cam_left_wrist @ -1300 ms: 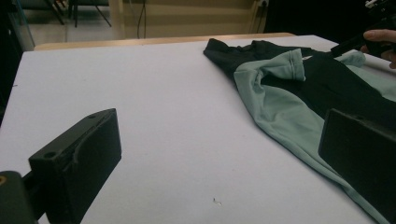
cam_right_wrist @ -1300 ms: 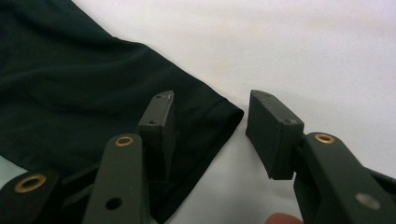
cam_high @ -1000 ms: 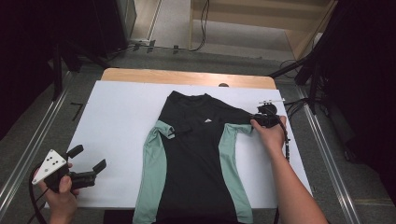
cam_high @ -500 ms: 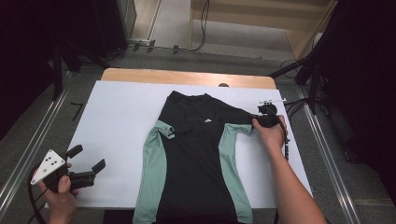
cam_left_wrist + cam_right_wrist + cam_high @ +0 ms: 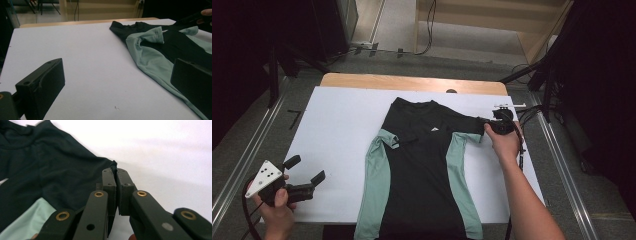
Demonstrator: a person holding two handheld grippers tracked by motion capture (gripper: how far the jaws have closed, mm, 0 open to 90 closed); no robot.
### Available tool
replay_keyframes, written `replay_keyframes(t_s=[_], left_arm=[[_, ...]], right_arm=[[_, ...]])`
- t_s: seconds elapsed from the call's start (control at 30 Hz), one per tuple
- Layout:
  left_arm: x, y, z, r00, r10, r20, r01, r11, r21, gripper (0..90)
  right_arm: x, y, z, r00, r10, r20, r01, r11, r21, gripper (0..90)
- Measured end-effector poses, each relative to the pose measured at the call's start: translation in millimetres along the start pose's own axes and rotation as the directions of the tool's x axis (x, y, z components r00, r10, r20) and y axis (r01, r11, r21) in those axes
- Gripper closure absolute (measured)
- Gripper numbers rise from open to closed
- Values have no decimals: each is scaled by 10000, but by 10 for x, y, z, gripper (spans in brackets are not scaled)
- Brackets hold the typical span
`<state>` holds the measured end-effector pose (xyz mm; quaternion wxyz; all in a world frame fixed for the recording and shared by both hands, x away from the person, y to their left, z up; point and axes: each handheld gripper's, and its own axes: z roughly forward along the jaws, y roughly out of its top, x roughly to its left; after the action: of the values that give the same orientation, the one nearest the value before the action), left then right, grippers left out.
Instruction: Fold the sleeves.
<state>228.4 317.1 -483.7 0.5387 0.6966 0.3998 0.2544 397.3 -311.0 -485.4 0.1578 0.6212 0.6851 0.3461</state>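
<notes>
A black T-shirt [image 5: 422, 165] with mint green side panels lies flat on the white table top [image 5: 337, 130], collar toward the far edge. My right gripper [image 5: 488, 125] sits at the shirt's right sleeve, shut on the sleeve's edge; in the right gripper view its jaws pinch a fold of black cloth [image 5: 113, 166]. My left gripper [image 5: 304, 170] hovers open near the table's front left corner, well left of the shirt. In the left gripper view the shirt's [image 5: 160, 47] left sleeve [image 5: 152, 35] is folded over, mint side up, and the fingers [image 5: 42, 85] stand wide apart.
A wooden strip [image 5: 412, 82] runs along the table's far edge. Metal rails [image 5: 242, 165] flank the table on both sides. Cables [image 5: 532, 112] lie beyond the right gripper. Bare white surface spreads left of the shirt.
</notes>
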Motion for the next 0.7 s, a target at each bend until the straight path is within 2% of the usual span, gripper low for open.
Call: replay_keyframes(t_s=[0.27,0.7], left_arm=[[-4,0,5,10000,1,19,-1,10000,13,0],[-7,0,6,10000,9,35,-9,10000,13,0]], right_arm=[[108,73,-137,9988,-287,-399,266,9983,-524,845],[427,200,-298,9903,-981,-985,880,9909,-1021,846]])
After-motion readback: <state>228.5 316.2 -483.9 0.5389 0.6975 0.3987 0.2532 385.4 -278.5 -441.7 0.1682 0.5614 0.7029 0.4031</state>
